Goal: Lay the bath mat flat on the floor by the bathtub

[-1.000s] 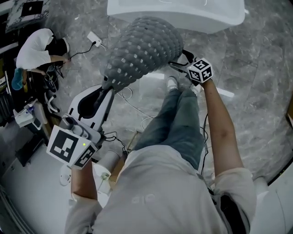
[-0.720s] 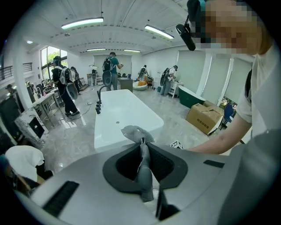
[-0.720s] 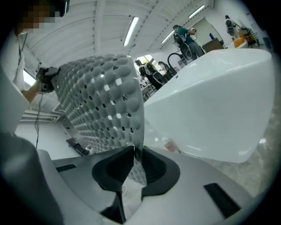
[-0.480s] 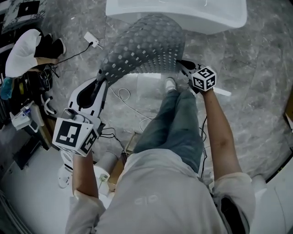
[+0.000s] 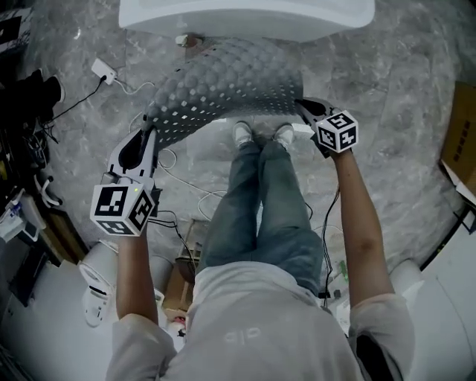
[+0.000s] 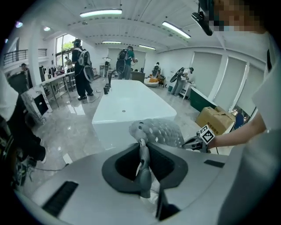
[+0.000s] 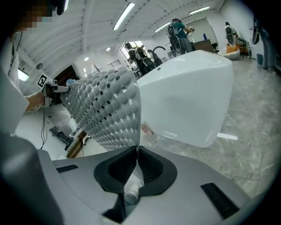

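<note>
Hanging over the grey stone floor (image 5: 401, 97) in the head view, the grey bath mat (image 5: 223, 82) is held up by two corners. It is spread wide between the two tools, right in front of the white bathtub (image 5: 245, 15), and it is bulged up in the middle. The left tool (image 5: 146, 126) is closed on the mat's left corner. The right tool (image 5: 301, 106) is closed on its right corner. Two white shoes (image 5: 242, 132) are seen by the mat's near edge. Thin cables (image 5: 178, 193) are seen on the floor near the left leg.

In the left gripper view, the left tool (image 6: 142, 147) is seen with its jaws pressed almost together, and a bunched corner of the mat is pinched between them. The mat (image 6: 160, 132), dotted with small holes, is seen past the tips. The bathtub (image 6: 127, 105) is seen behind it, and the right tool (image 6: 197, 141) is at the mat's far side. A brown box (image 6: 215, 121) is seen further right.

In the right gripper view, the right tool (image 7: 137, 151) is seen nearly shut, with the thin edge of the mat clamped between its jaws. The mat (image 7: 105, 110) is stretched away to the left, toward the left tool (image 7: 50, 88). The bathtub (image 7: 189, 101) is seen close behind the mat, at the right.
</note>
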`<control>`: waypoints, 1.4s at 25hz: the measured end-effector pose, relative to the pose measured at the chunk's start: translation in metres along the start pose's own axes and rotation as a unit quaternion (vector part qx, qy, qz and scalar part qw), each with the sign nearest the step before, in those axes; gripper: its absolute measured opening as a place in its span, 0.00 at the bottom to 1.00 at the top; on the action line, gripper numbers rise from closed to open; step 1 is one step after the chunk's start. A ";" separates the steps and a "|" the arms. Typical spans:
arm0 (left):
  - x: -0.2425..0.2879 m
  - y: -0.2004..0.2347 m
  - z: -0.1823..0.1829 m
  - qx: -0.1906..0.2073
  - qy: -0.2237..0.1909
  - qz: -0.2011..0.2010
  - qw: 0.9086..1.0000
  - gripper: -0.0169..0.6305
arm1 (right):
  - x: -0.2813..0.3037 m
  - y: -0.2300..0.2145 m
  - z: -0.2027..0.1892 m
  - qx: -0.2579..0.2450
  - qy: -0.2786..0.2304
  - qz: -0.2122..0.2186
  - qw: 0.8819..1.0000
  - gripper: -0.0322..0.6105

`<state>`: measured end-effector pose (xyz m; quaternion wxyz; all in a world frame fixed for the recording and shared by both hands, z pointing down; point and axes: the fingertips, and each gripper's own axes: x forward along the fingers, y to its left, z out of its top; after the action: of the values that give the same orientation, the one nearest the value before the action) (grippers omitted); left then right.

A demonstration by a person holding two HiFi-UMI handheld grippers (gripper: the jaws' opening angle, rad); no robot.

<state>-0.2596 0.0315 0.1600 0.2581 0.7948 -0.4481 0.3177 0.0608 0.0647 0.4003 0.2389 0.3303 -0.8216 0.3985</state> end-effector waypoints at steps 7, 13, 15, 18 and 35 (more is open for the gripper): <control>0.096 -0.020 -0.095 -0.062 0.015 -0.009 0.998 0.11 | -0.019 -0.075 -0.047 0.011 0.090 -0.067 0.994 0.12; 0.179 -0.012 -0.177 -0.083 0.023 0.001 0.996 0.13 | -0.004 -0.127 -0.069 0.003 0.141 -0.104 0.984 0.12; 0.207 -0.002 -0.204 -0.079 0.030 0.007 0.996 0.13 | 0.015 -0.141 -0.076 -0.006 0.156 -0.110 0.982 0.12; 0.251 0.018 -0.242 -0.090 0.033 0.012 0.995 0.13 | 0.052 -0.164 -0.078 -0.026 0.169 -0.114 0.979 0.12; 0.441 0.146 -0.405 -0.103 0.002 0.047 0.994 0.15 | 0.300 -0.241 -0.027 -0.214 0.135 -0.137 0.958 0.12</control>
<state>-0.3234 0.0031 0.7726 0.3246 0.7410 -0.5150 0.2834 0.0410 -0.1311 0.7318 0.4651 0.3242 -0.7946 0.2171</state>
